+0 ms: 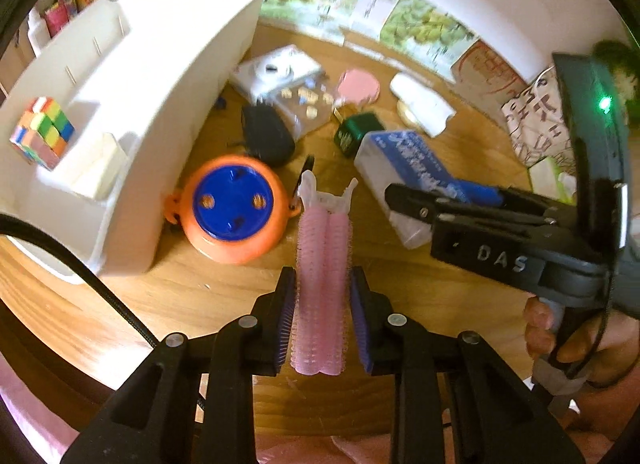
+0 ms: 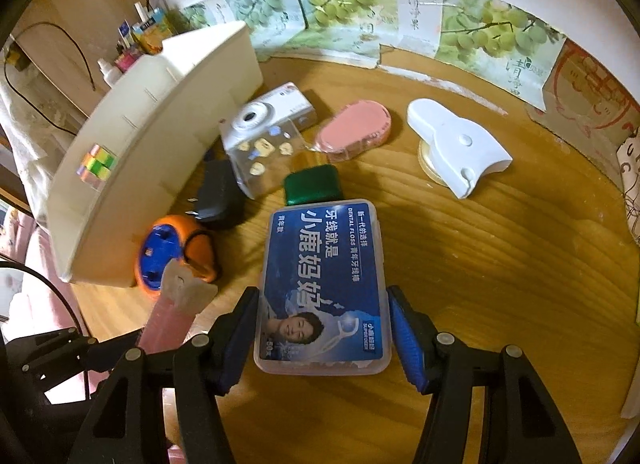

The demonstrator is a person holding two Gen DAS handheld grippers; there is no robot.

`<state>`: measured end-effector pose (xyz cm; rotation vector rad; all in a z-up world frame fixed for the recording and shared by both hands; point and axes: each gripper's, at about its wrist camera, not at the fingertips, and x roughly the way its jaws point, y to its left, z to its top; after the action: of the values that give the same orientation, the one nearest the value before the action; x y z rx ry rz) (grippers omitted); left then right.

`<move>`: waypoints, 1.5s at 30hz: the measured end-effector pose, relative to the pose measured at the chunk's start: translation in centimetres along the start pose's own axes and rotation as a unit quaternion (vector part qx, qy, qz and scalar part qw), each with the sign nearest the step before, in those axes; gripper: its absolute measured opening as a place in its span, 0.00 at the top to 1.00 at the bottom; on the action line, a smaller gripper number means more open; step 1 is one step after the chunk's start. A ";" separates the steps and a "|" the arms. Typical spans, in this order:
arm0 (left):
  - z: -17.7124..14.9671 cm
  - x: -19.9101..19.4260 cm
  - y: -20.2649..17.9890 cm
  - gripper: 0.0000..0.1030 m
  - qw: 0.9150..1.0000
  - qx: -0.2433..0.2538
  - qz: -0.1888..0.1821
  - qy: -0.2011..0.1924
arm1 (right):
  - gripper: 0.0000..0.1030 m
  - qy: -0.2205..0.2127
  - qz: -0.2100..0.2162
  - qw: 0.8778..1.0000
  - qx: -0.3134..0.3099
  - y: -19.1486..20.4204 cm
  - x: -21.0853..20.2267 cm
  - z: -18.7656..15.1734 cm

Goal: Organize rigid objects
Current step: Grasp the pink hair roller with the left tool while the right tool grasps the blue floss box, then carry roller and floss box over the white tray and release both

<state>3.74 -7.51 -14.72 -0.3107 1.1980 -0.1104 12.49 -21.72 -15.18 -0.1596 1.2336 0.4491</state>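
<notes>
The left gripper (image 1: 323,318) has its jaws clamped on a pink hair roller (image 1: 322,264). At ten o'clock from it, an orange pot (image 1: 232,210) sits on the worktop (image 1: 440,304).

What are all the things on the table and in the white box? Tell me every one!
hair roller: one, pink, between the left gripper's pads
dental floss box: one, blue label, between the right gripper's pads
round container: one, orange with blue lid, beside the organizer
organizer: one, white, far left of table
puzzle cube: one, many colours, inside the organizer
charger: one, black, by the organizer
camera: one, white, behind a clear box
clear box: one, see-through, mid table
green box: one, beyond the floss box
pink case: one, oval, far middle
white device: one, far right
table: one, wooden
left gripper: one, black
right gripper: one, black
</notes>
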 end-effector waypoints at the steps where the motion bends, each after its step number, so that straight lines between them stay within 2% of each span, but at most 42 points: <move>1: 0.2 -0.5 -0.1 0.72 1.000 0.003 -0.002 -0.007 | 0.39 -0.005 0.000 1.000 -0.002 0.3 -0.4 0.1; 13: 4.0 -6.7 0.4 0.72 0.994 0.046 -0.009 -0.094 | 0.39 -0.067 -0.014 0.998 -0.016 2.8 -4.6 2.3; 24: 7.5 -10.4 3.0 0.72 0.988 0.058 -0.003 -0.145 | 0.39 -0.132 -0.025 0.991 -0.024 6.2 -7.8 6.1; 32: 9.0 -12.3 6.0 0.72 0.985 0.070 -0.003 -0.156 | 0.39 -0.160 -0.023 0.987 -0.013 9.2 -8.5 8.2; 45: 11.0 -13.6 12.3 0.72 0.985 0.095 0.013 -0.146 | 0.39 -0.185 -0.015 0.983 0.017 15.0 -7.3 11.0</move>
<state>8.03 9.58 -2.53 -0.1379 0.8921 -0.1502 14.05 -6.05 -2.84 -0.0612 0.8722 0.4098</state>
